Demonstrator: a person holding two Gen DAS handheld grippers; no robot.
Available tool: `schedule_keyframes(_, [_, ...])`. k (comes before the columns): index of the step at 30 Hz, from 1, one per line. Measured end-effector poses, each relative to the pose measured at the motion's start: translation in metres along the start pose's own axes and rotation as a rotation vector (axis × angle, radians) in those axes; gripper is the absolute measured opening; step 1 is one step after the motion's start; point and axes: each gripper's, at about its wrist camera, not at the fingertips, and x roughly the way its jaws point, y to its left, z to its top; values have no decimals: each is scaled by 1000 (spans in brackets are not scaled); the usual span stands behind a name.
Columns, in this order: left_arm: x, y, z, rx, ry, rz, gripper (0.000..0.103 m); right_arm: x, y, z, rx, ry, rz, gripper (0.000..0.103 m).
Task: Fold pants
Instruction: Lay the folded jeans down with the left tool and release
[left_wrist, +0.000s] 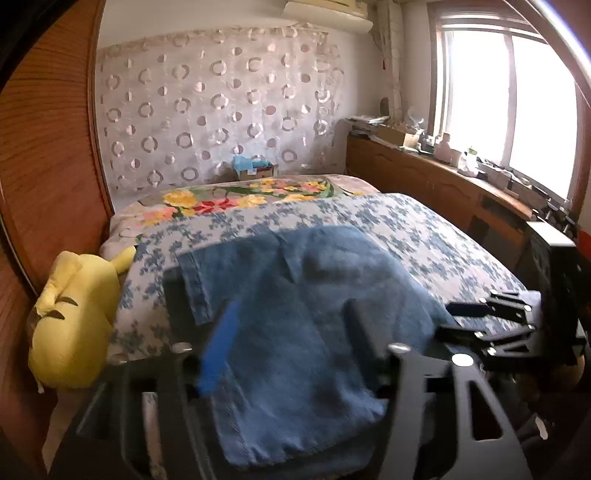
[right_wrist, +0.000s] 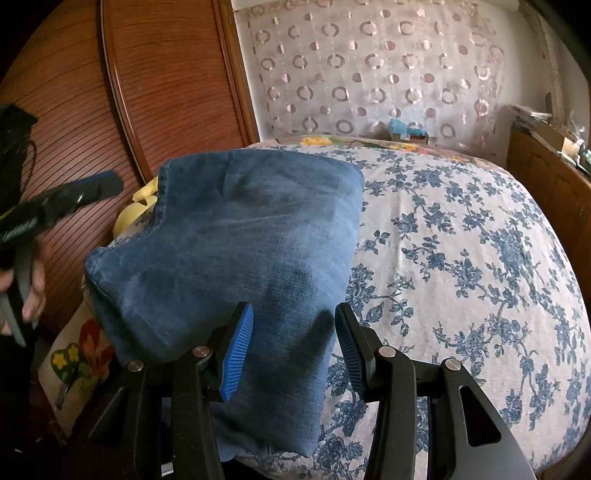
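Observation:
The blue denim pants (left_wrist: 295, 332) lie folded into a compact stack on the blue-flowered bedspread (left_wrist: 424, 236). My left gripper (left_wrist: 291, 332) is open above the near part of the stack, its fingers blurred. In the right wrist view the pants (right_wrist: 236, 251) lie at the bed's left side. My right gripper (right_wrist: 293, 343) is open over their near end, its blue pads (right_wrist: 236, 354) apart, holding nothing. The left gripper (right_wrist: 62, 199) shows at the far left, held in a hand, off the pants.
A yellow plush toy (left_wrist: 74, 314) lies at the bed's left edge beside a wooden wardrobe (left_wrist: 44, 147). A flowered blanket (left_wrist: 221, 199) covers the bed's far end. A wooden cabinet (left_wrist: 443, 184) with clutter runs under the window on the right.

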Motion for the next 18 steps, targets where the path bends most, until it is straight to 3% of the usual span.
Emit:
schedule_keyframes(1, [-1,-3,-4,-3,-3,-6,82,1,0,0,0,1,0,48])
schedule_keyframes(18, [12,-13,-61,-57,103,24,82,27,-1,-1,35,41,57,49])
